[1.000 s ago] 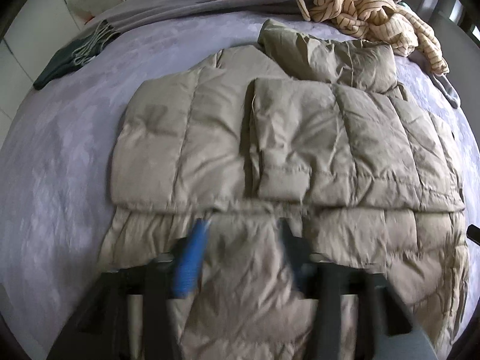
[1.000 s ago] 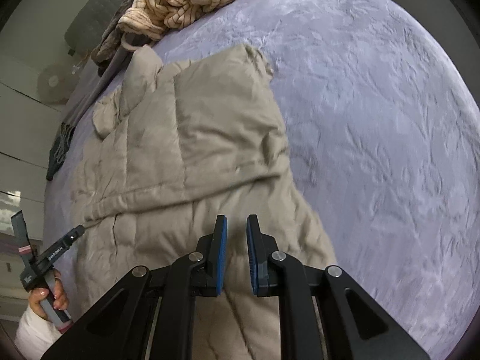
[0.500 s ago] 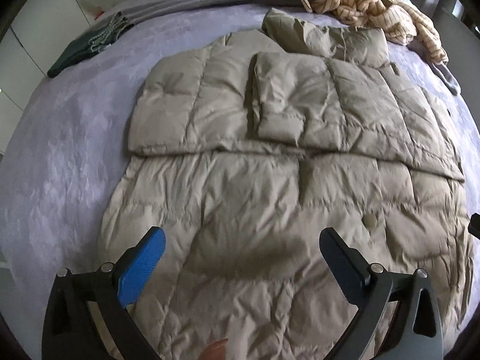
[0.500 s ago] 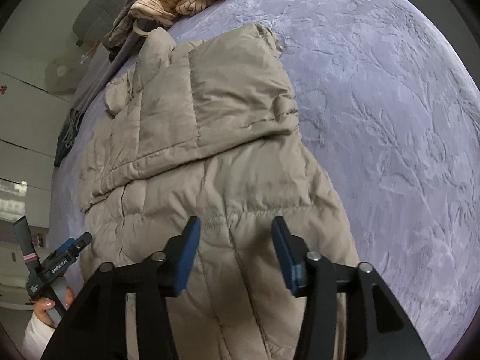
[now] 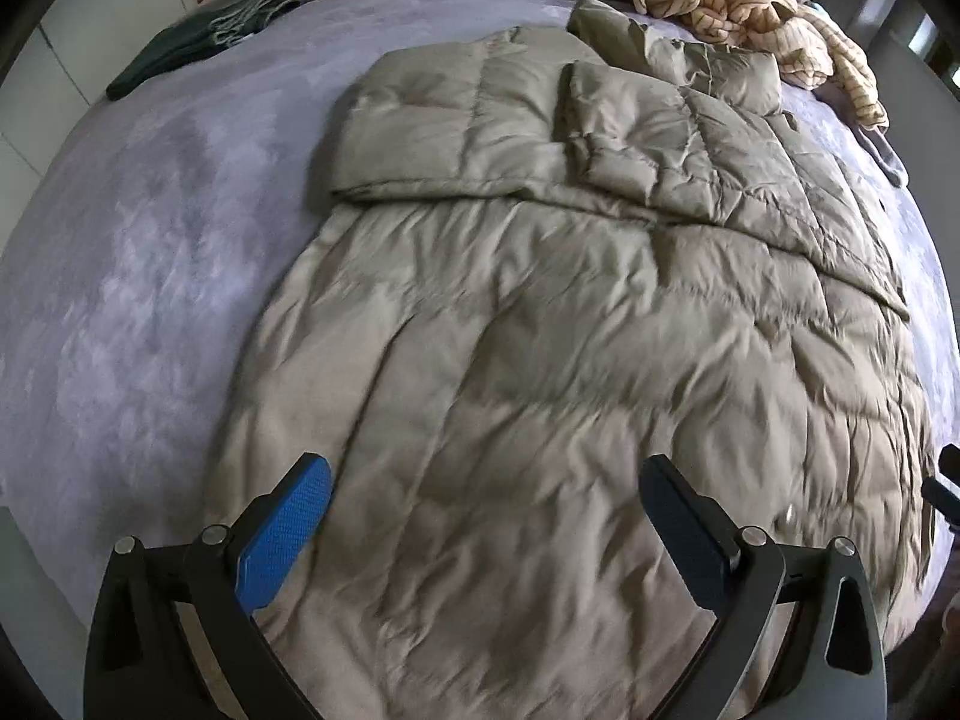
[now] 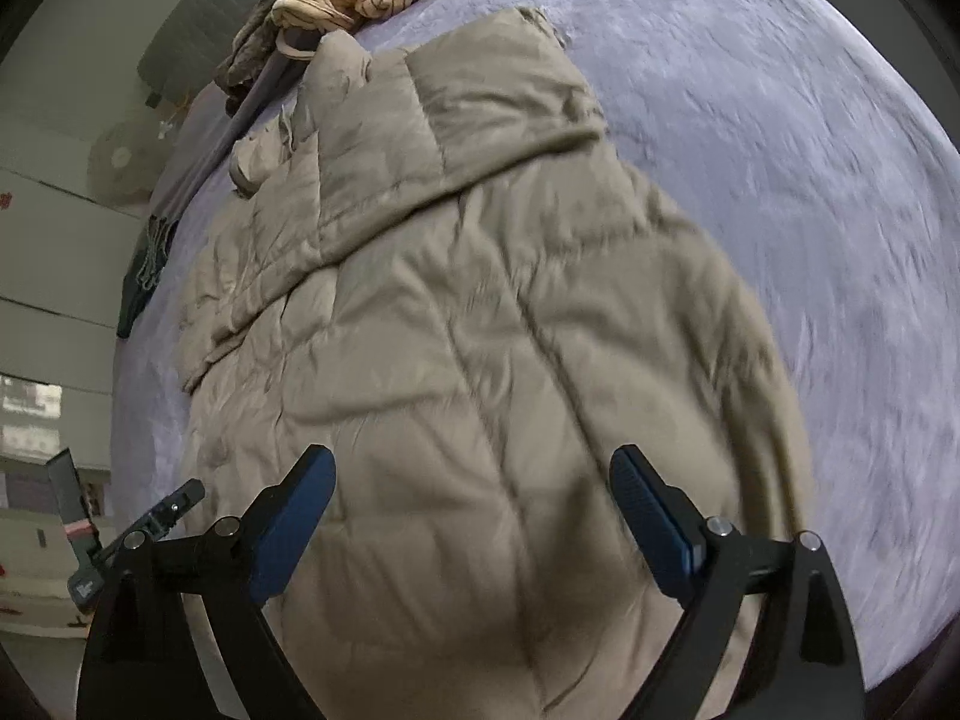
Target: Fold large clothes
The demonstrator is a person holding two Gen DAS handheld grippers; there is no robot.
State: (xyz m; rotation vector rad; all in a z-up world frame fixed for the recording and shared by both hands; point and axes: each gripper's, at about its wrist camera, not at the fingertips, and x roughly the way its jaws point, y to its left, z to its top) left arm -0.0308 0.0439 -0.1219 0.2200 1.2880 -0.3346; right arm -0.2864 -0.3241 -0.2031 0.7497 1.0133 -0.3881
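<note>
A large tan quilted down coat [image 5: 570,330] lies flat on a lavender bed [image 5: 150,240], hem toward me, both sleeves folded across its upper back. My left gripper [image 5: 486,495] is wide open and empty above the coat's near left hem. My right gripper [image 6: 471,480] is wide open and empty above the coat [image 6: 480,330] near its right hem. The left gripper [image 6: 174,504] shows at the lower left of the right wrist view. The right gripper's tip [image 5: 948,480] shows at the right edge of the left wrist view.
A striped cream garment [image 5: 750,0] lies heaped at the far end of the bed, beside darker clothes. A dark green garment [image 5: 198,42] lies at the far left. The bed's near edge [image 5: 24,540] runs close below my left gripper. A wall [image 6: 54,210] stands to the left.
Both grippers have opened from nearly shut to wide open and have pulled back from the coat's middle toward its near hem. The coat lies unmoved.
</note>
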